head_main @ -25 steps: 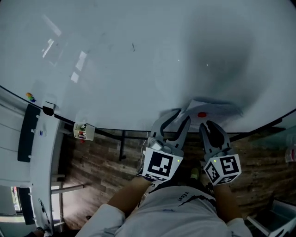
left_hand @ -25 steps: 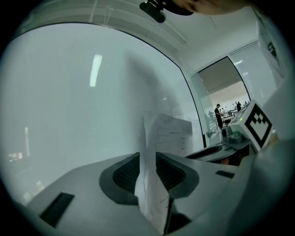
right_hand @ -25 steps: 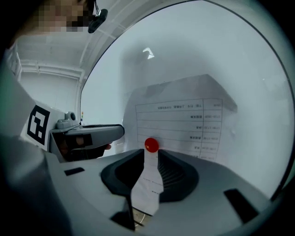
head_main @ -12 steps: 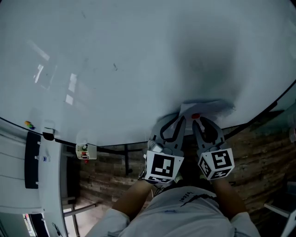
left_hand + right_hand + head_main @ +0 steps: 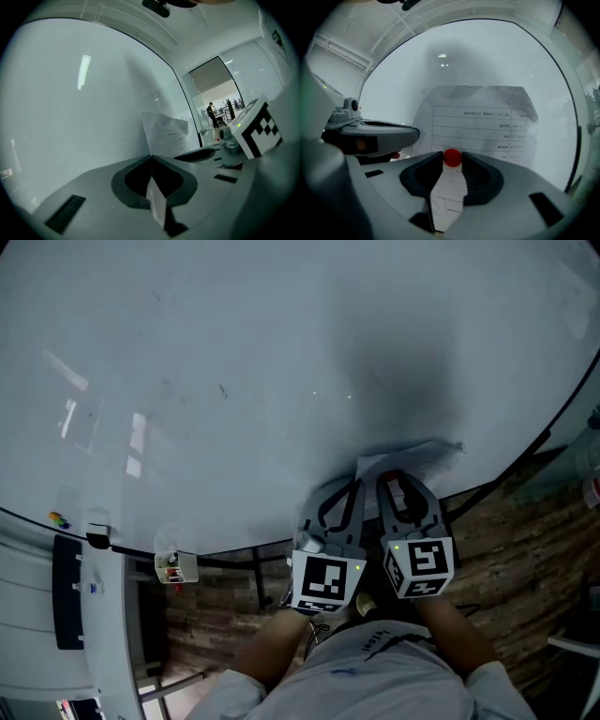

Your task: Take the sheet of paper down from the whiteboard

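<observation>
Pinning paper: red magnet sits on lower middle of sheet of paper, holding it to whiteboard.
Paper spot: low on board, right of centre, near bottom edge; printed table lines on it, upper part creased.
L gripper: jaws together, clamped on sheet's lower-left edge; strip of paper runs back btw the jaws.
R gripper: jaws opening, tips either side of magnet, magnet btw them; can't tell if pads touch it. Paper shows in the gap below magnet.
Both grippers: side by side, pointing at board, L just left of R.
Below board: small box w/ red bits at board's bottom edge, well left of grippers; wood-plank floor beneath.
</observation>
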`<action>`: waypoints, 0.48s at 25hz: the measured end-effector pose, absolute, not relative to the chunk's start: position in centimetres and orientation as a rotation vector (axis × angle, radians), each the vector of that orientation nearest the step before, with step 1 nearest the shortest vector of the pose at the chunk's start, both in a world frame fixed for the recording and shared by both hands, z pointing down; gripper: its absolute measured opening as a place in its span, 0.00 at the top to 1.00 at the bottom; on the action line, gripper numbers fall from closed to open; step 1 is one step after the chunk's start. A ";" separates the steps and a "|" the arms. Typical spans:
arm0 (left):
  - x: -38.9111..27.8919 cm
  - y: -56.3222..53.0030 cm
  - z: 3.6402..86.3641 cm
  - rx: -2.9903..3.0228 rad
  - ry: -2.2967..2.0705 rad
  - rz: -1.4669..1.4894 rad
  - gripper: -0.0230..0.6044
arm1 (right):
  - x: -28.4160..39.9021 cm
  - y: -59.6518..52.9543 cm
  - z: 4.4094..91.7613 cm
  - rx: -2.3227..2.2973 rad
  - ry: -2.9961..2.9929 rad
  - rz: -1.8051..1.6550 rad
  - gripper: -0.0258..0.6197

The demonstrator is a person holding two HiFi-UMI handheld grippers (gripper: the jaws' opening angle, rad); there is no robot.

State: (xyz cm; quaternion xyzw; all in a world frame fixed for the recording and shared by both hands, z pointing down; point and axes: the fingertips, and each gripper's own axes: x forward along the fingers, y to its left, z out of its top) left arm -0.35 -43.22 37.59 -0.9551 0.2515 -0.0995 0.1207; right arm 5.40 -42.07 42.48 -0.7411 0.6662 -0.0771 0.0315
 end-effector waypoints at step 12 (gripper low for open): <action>-1.1 -42.5 37.6 -2.879 0.712 -0.216 0.94 | 5.2 -40.9 43.1 -2.230 2.133 -0.313 0.76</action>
